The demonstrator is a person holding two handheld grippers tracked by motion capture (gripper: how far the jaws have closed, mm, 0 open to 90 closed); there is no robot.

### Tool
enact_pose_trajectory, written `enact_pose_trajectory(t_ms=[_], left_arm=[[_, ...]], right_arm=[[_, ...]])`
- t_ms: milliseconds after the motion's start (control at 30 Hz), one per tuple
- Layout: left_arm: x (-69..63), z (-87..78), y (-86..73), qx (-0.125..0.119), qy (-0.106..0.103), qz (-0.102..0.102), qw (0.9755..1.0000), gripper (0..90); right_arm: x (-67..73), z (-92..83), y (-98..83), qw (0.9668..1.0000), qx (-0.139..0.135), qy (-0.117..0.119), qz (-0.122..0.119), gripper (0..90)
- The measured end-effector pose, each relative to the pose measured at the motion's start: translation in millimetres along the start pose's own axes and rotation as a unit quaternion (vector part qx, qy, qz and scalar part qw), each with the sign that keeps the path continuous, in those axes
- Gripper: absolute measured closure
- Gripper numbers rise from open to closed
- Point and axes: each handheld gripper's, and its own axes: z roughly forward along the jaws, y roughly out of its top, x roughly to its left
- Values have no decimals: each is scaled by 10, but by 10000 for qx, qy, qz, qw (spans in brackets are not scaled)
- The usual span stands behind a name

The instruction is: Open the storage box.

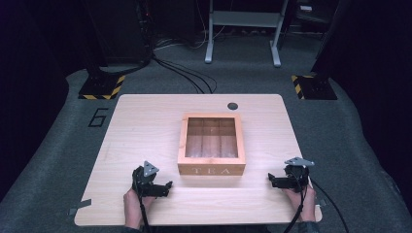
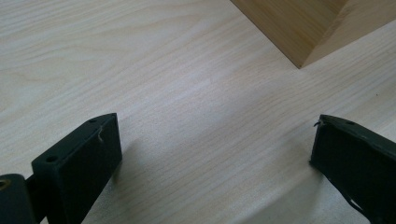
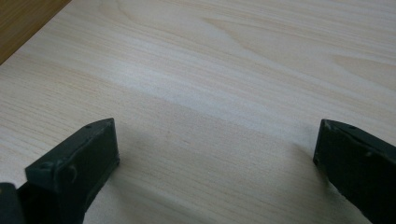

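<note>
The left claw (image 1: 166, 185) rests low on the tabletop (image 1: 145, 126) with its jaws spread wide and nothing between them, and the wooden tea box (image 1: 212, 144) sits ahead of it and off to its right, its near corner (image 2: 299, 65) just beyond the jaw tips. The right claw (image 1: 272, 180) is likewise spread and empty, with the box ahead and to its left, near but apart. To begin well, I judge each claw should stay level, close in squarely on its side of the box, and meet the walls together so it does not skew.
</note>
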Motion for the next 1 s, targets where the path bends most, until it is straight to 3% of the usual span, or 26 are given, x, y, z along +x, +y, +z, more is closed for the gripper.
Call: enact_pose_trajectory(t_ms=[433, 533, 567, 767, 1000], left_arm=[[-9, 8, 10, 8, 68, -74, 9999, 15], [1, 3, 8, -76, 58, -117, 9999, 67], [13, -20, 8, -199, -56, -128, 9997, 97], [3, -57, 35, -374, -232, -286, 9986, 82], [-77, -139, 181, -557, -382, -157, 9976, 110]], right_arm=[[2, 3, 3, 10000, -25, 3, -58, 0], [11, 0, 1, 10000, -16, -2, -4, 2], [11, 0, 1, 10000, -23, -9, 8, 6], [9, -2, 1, 10000, -26, -12, 16, 11], [7, -2, 1, 10000, -25, -10, 14, 11]])
